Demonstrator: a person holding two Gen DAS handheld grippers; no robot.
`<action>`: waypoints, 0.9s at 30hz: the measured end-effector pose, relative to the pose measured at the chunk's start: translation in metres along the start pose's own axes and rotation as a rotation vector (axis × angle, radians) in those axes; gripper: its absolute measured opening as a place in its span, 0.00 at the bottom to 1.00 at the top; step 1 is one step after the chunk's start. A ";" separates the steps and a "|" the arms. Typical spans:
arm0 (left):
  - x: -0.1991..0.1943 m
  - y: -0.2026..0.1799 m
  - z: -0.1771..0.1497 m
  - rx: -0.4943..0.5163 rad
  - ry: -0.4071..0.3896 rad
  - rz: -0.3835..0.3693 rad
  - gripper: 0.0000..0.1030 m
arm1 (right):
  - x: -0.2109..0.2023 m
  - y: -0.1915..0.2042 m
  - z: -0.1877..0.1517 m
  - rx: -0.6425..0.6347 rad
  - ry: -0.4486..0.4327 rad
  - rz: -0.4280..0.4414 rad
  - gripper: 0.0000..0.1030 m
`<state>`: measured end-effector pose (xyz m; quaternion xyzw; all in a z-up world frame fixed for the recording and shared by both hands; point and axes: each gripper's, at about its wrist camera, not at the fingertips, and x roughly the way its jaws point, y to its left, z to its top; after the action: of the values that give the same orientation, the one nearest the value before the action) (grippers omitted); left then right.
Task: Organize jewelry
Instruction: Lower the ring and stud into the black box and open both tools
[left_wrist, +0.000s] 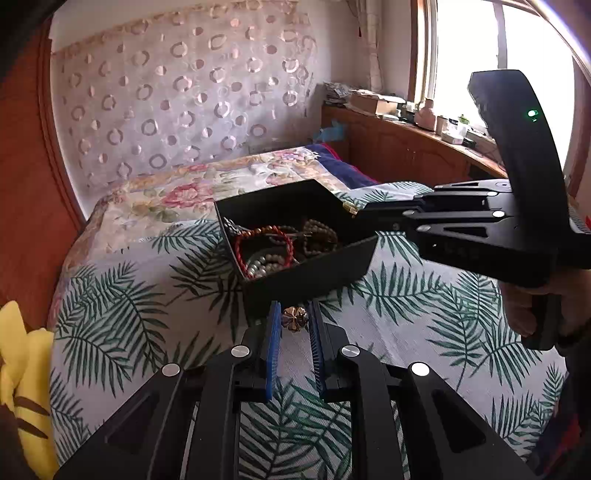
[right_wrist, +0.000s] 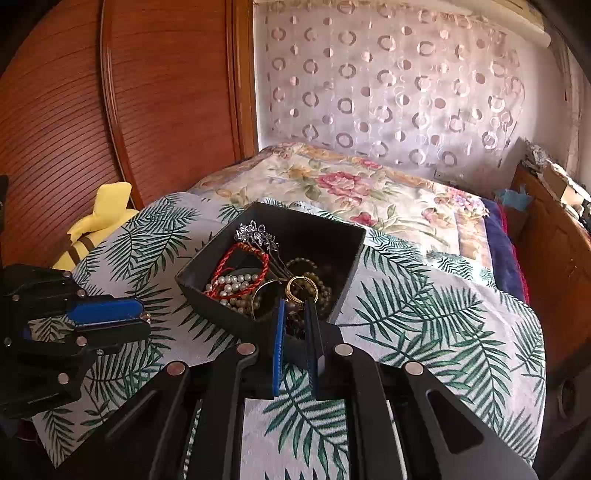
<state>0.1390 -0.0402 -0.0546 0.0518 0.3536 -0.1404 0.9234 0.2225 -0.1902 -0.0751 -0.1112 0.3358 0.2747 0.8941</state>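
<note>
The left hand-held gripper (left_wrist: 294, 317) is clenched on a small flower-shaped ornament (left_wrist: 294, 316) and sits just short of the black box (left_wrist: 314, 275) on the bed (left_wrist: 406, 314) — the box lies directly ahead along its fingers. The right hand-held gripper (right_wrist: 295, 314) is clamped on the box's near wall — its tips over the jewelry inside.
</note>
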 end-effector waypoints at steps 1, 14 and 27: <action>0.001 0.001 0.002 0.000 -0.001 0.002 0.14 | 0.002 0.001 -0.001 -0.004 0.003 0.000 0.12; 0.013 0.013 0.025 0.000 -0.009 0.035 0.14 | 0.012 -0.001 0.006 -0.003 0.013 0.012 0.13; 0.036 0.016 0.052 -0.013 -0.016 0.053 0.14 | 0.002 -0.009 0.001 0.019 -0.011 0.003 0.25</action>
<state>0.2023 -0.0430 -0.0394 0.0542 0.3455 -0.1141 0.9299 0.2293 -0.1968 -0.0752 -0.1009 0.3336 0.2736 0.8965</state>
